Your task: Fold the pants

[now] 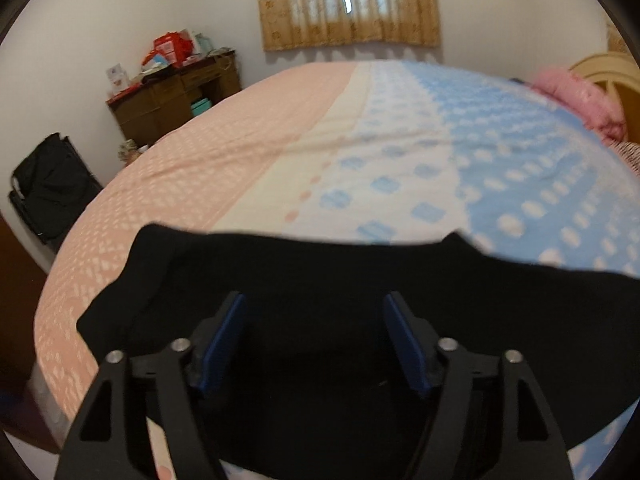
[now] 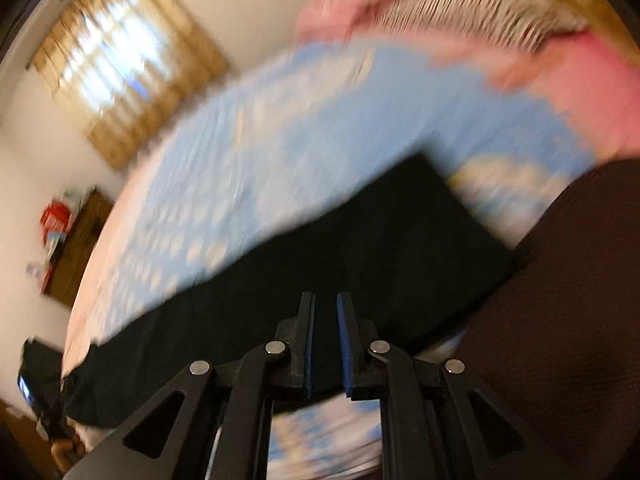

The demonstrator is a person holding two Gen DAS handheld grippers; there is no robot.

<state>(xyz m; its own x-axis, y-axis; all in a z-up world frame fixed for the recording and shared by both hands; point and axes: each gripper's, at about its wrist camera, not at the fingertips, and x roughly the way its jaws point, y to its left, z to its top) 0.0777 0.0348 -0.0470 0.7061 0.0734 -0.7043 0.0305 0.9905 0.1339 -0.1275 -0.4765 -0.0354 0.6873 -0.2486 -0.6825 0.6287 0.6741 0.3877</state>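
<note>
Black pants [image 1: 360, 280] lie spread flat across the lower half of both frames on a bed [image 1: 248, 152] with a pink-and-blue cover, the left tool [image 1: 314, 304] poised over them with jaws wide and empty. The right tool [image 2: 325, 304], jaws narrowed to a slim gap, grips nothing visible. The limp, light cloth looks best pinched at a hem edge or corner.

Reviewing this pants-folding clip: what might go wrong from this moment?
1. The left gripper is wide open above the black pants, holding nothing, so it may close on too little cloth.
2. The right gripper is nearly closed, and its view is motion-blurred; a fast move could miss the pants' edge.
3. The pants lie near the bed's edge and might slide off.
</note>
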